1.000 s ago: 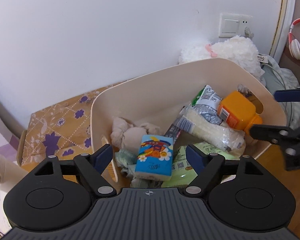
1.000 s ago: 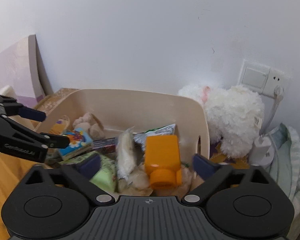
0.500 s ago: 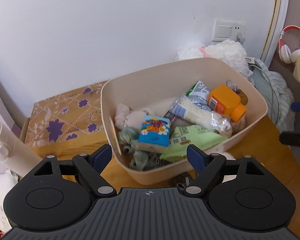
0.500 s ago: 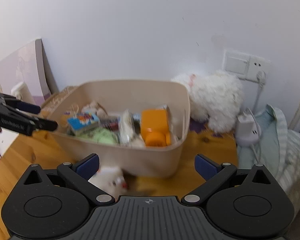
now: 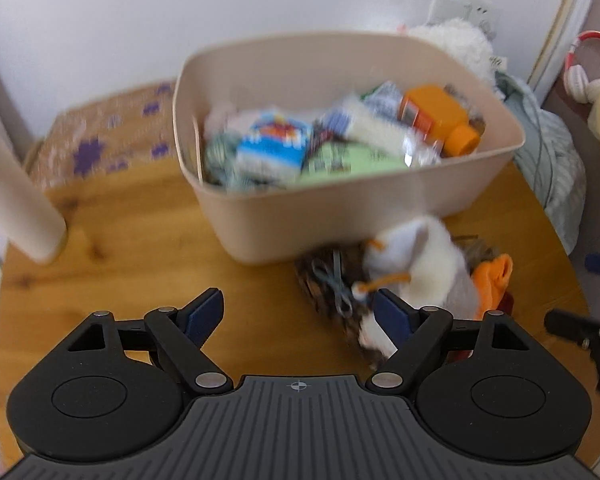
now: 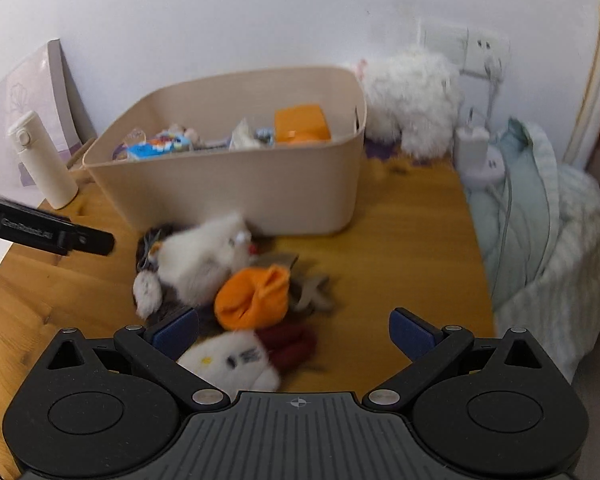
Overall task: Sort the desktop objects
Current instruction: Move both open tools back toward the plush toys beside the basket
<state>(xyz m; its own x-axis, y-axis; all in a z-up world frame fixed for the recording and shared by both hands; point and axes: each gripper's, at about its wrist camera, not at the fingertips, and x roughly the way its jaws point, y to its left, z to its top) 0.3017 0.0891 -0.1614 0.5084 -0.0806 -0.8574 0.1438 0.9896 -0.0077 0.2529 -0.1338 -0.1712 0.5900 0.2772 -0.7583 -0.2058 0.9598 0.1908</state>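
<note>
A beige bin (image 5: 260,224) (image 6: 228,184) stands on the wooden table (image 5: 140,264), filled with an orange bottle (image 5: 440,116), a blue packet (image 5: 276,146), a green pouch (image 5: 352,158) and other packets. In front of it lies a heap of soft things: a white plush (image 6: 204,256) (image 5: 424,264), an orange sock (image 6: 256,300), a dark red piece (image 6: 292,344) and a white pouch with a face (image 6: 232,360). My left gripper (image 5: 298,312) hovers open over bare wood, left of the heap. My right gripper (image 6: 294,332) is open above the heap's near edge, holding nothing.
A cream flask (image 6: 40,164) (image 5: 16,208) stands left of the bin, with a patterned box (image 5: 108,136) behind it. A fluffy white toy (image 6: 412,100), a charger (image 6: 476,152) and a pale green quilt (image 6: 548,232) crowd the right side. The wall is close behind.
Both grippers have pulled back from over the bin and sunk toward the table. The soft heap in front of the bin has come into view. Both stayed open.
</note>
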